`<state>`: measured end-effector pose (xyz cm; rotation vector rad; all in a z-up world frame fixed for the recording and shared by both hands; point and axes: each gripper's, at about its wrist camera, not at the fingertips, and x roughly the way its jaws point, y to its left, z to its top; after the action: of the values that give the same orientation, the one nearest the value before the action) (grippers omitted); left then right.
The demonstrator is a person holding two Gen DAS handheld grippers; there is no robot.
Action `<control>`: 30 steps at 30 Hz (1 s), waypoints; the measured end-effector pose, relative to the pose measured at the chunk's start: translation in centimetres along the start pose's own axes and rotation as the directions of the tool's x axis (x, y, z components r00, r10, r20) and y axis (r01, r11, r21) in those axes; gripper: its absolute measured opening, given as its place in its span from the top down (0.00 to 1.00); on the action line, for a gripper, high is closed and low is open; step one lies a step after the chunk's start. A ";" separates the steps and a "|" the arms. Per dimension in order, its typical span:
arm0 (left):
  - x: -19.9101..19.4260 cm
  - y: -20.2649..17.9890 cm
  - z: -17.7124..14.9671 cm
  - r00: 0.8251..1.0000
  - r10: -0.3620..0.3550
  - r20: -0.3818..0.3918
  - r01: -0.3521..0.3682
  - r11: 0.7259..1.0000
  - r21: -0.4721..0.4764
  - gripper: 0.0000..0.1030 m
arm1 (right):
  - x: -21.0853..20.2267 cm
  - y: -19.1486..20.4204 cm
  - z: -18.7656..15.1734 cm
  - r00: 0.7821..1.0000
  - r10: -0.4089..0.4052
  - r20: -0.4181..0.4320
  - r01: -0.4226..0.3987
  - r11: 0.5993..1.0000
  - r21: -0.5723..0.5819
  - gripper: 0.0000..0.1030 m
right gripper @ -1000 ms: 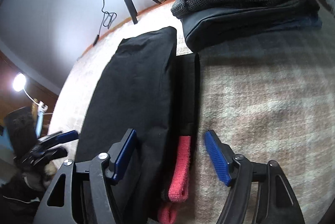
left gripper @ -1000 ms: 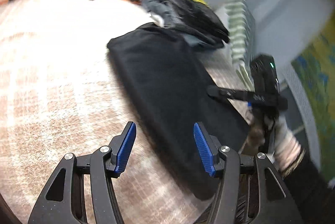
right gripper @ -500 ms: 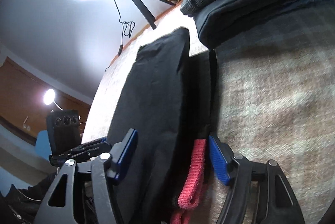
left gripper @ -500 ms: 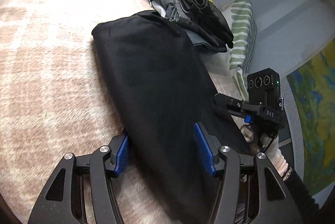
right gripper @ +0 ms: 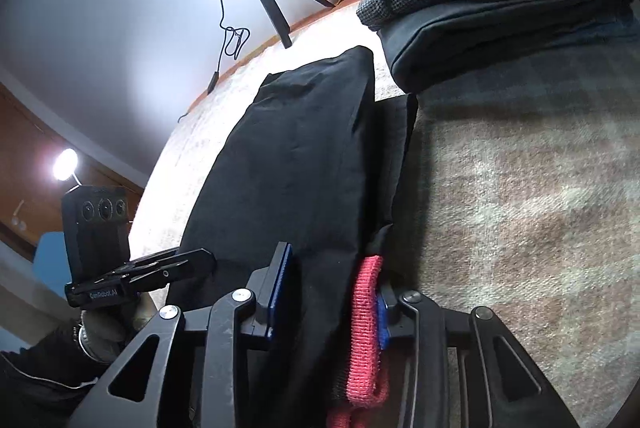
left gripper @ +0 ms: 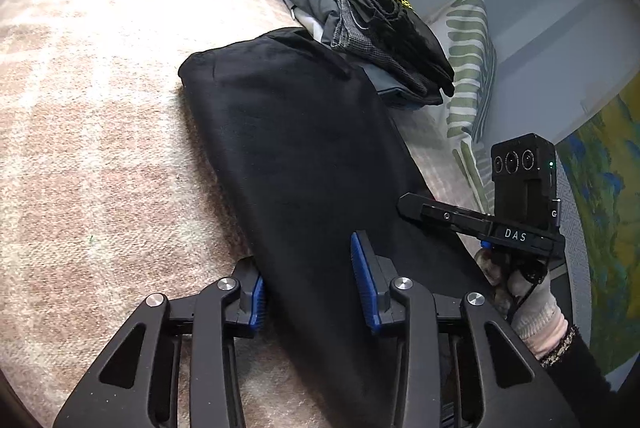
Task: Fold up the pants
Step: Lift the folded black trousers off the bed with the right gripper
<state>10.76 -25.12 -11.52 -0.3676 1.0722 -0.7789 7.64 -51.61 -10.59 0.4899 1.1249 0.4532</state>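
The black pants (left gripper: 304, 163) lie on the checked blanket (left gripper: 100, 147) as one long narrow band, so the lengthwise fold looks done; what I'd judge is left is bringing the near end over toward the far end, and probably a move onto the stack of folded clothes (left gripper: 380, 39) beside them.

On the left, the left gripper (left gripper: 308, 288) straddles the near edge of the band, its jaws closing with cloth between them; one blue pad touches the edge, the other stands clear of it (no firm pinch yet, I'd say).

Further right, the right gripper (right gripper: 328, 300) is closing too, with black fabric and a red knitted strip (right gripper: 366, 328) between its pads; the strip lies against one pad.

The waistband end runs out of frame below both grippers, and what the red strip belongs to I can't make out.
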 end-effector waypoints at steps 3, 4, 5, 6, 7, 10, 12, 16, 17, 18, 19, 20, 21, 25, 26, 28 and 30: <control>0.0 -0.3 0.0 1.000 0.019 0.004 -0.019 1.000 0.018 0.66 | 0.3 -0.1 0.2 1.000 -0.014 -0.007 0.014 1.000 0.000 0.60; 0.0 -0.4 -0.1 1.000 0.024 0.006 -0.024 0.999 0.025 0.66 | 0.3 0.0 0.1 1.000 -0.013 -0.002 0.013 1.000 0.000 0.57; 0.1 -0.5 -0.1 1.000 0.030 0.007 -0.030 0.999 0.032 0.67 | 0.3 0.1 0.1 1.000 -0.019 0.002 0.019 1.000 -0.010 0.54; 0.1 -0.6 0.0 0.999 0.033 0.007 -0.033 0.999 0.035 0.67 | 0.5 0.8 0.1 0.999 -0.043 0.006 0.043 0.998 -0.039 0.48; 0.2 -0.6 0.0 0.999 0.034 0.007 -0.035 0.999 0.036 0.67 | 0.8 1.3 0.1 0.998 -0.060 0.007 0.060 0.996 -0.062 0.46; 0.2 -0.8 0.0 0.999 0.046 0.008 -0.046 0.998 0.042 0.68 | 1.3 2.8 0.0 0.991 -0.136 0.013 0.137 0.982 -0.127 0.40; 0.3 -0.9 0.0 0.998 0.058 0.011 -0.059 0.997 0.053 0.68 | 1.6 3.2 0.2 0.985 -0.170 0.009 0.169 0.977 -0.129 0.42; 0.3 -1.3 0.1 0.997 0.081 0.016 -0.083 0.993 0.080 0.69 | 1.4 2.9 0.5 0.980 -0.196 0.023 0.197 0.976 -0.096 0.60; 0.3 -1.4 0.1 0.996 0.087 0.020 -0.088 0.992 0.086 0.70 | 1.3 2.8 0.5 0.980 -0.197 0.032 0.199 0.976 -0.086 0.66; 0.3 -1.5 0.1 0.995 0.092 0.024 -0.094 0.991 0.093 0.71 | 1.1 2.8 0.5 0.979 -0.201 0.039 0.204 0.976 -0.082 0.71; 0.2 -1.6 0.1 0.995 0.095 0.029 -0.098 0.990 0.099 0.72 | 0.9 3.0 0.5 0.977 -0.207 0.046 0.210 0.974 -0.084 0.73; 0.1 -1.9 0.1 0.994 0.103 0.038 -0.107 0.988 0.113 0.75 | 0.8 3.3 0.5 0.975 -0.218 0.053 0.222 0.970 -0.094 0.75; 0.0 -2.2 0.1 0.993 0.111 0.048 -0.116 0.985 0.129 0.76 | 0.8 3.7 0.5 0.971 -0.231 0.058 0.236 0.966 -0.105 0.77; -0.4 -2.8 0.0 0.988 0.138 0.075 -0.149 0.974 0.173 0.81 | 0.9 5.3 0.4 0.958 -0.275 0.077 0.284 0.948 -0.146 0.80; -0.5 -2.9 0.0 0.987 0.139 0.080 -0.152 0.972 0.178 0.81 | 0.9 5.7 0.4 0.956 -0.281 0.080 0.290 0.944 -0.155 0.81; -0.7 -2.9 -0.1 0.986 0.142 0.085 -0.156 0.971 0.182 0.82 | 0.9 6.3 0.4 0.951 -0.295 0.087 0.306 0.935 -0.176 0.82; -0.9 -3.1 -0.1 0.985 0.147 0.095 -0.163 0.967 0.193 0.83 | 0.8 6.8 0.4 0.947 -0.308 0.094 0.320 0.928 -0.190 0.83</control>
<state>9.19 -26.64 -9.09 -0.1401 0.9255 -0.7186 7.61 -45.71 -7.13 0.1383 1.0600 0.2653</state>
